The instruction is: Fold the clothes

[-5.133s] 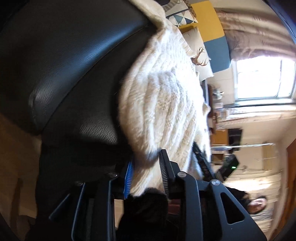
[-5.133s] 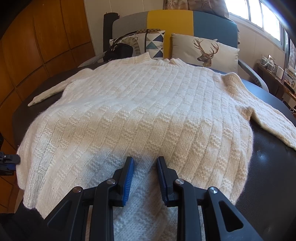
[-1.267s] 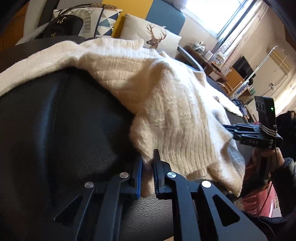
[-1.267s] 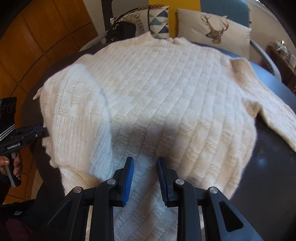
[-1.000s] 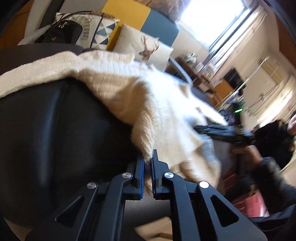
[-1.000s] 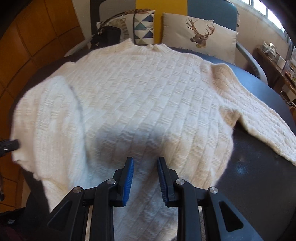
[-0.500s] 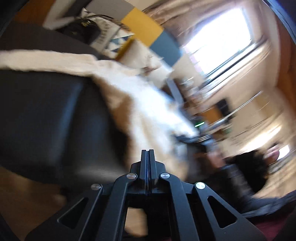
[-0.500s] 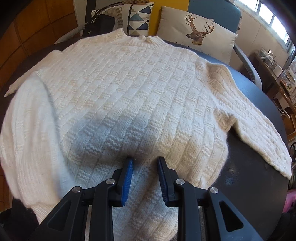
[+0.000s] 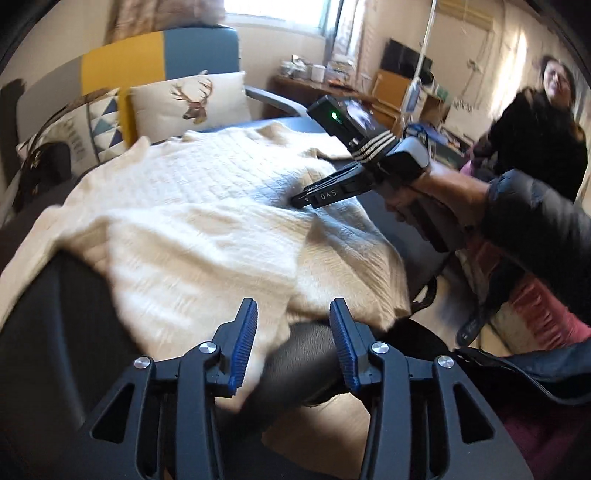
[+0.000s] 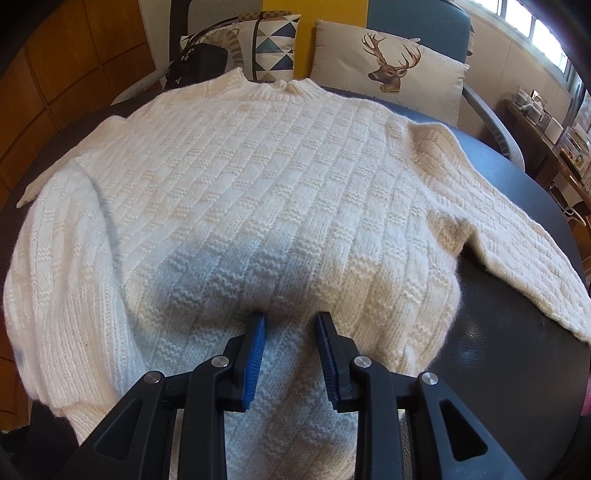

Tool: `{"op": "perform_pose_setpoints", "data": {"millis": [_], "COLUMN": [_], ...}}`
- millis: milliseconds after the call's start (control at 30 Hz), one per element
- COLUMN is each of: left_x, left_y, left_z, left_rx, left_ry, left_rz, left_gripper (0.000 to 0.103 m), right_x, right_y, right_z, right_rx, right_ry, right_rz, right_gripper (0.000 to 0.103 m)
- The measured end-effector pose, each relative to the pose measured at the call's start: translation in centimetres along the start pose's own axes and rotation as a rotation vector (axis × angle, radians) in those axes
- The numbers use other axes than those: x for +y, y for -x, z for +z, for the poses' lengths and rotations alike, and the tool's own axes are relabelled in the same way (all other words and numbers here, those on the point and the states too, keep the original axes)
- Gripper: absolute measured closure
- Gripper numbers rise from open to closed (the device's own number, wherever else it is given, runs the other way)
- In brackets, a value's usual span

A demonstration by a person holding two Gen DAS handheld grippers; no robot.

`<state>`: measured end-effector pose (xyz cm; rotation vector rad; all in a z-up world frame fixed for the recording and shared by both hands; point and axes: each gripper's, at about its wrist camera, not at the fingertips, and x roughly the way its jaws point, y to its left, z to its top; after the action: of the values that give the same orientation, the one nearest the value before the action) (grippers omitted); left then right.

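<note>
A lived-in home sitting room.

A grey, yellow and blue sofa [image 10: 280, 14] stands at twelve o'clock behind the dark table [image 10: 517, 332], with a deer-print cushion [image 10: 391, 70], a triangle-patterned cushion [image 10: 275, 44] and a black handbag [image 10: 195, 66] on it. Wood panelling [image 10: 74, 55] covers the wall at ten o'clock. In the left wrist view a bright window [image 9: 273, 14] with a curtain [image 9: 162, 14] sits at twelve o'clock, and a cluttered wooden sideboard [image 9: 325, 81] with a dark screen [image 9: 406, 61] at one o'clock. A cream knitted sweater [image 10: 258, 184] lies spread on the table.
</note>
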<state>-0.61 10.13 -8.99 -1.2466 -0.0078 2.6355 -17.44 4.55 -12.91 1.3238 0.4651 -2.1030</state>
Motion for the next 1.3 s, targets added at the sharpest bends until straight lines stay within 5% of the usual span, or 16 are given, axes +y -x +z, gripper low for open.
{"op": "perform_pose_setpoints", "data": {"millis": [300, 433, 500, 533, 567, 800, 1167, 1300], "left_x": [0.7, 0.7, 1.4, 1.9, 2.3, 6.3, 11.7, 12.1], "left_y": [-5.6, -5.4, -4.8, -4.5, -4.2, 1.4, 16.2, 19.0], "left_z": [-0.4, -0.5, -0.5, -0.5, -0.4, -0.7, -7.4, -9.7], "left_rx": [0.148, 0.141, 0.120, 0.109, 0.098, -0.098, -0.415, -0.435], "left_ry": [-0.095, -0.097, -0.052, -0.027, -0.001, 0.213, 0.643, 0.694], "left_rz": [0.158, 0.191, 0.203, 0.208, 0.213, 0.243, 0.185, 0.185], "left_gripper": [0.059, 0.059, 0.068, 0.086, 0.093, 0.098, 0.099, 0.100], "right_x": [-0.7, -0.9, -0.8, -0.8, -0.7, -0.4, 0.6, 1.1], "right_y": [-0.1, -0.1, 0.0, 0.0, 0.0, 0.0, -0.1, -0.2], "right_z": [-0.3, -0.4, -0.3, -0.3, -0.4, -0.5, -0.2, 0.2], "right_rx": [-0.020, -0.023, -0.023, -0.022, -0.023, -0.034, -0.006, 0.014], "right_ry": [-0.015, -0.015, -0.011, -0.007, -0.002, 0.014, 0.062, 0.102], "right_rz": [0.055, 0.068, 0.068, 0.066, 0.063, 0.047, -0.016, -0.047], "right_gripper": [0.074, 0.074, 0.074, 0.074, 0.074, 0.075, 0.075, 0.075]}}
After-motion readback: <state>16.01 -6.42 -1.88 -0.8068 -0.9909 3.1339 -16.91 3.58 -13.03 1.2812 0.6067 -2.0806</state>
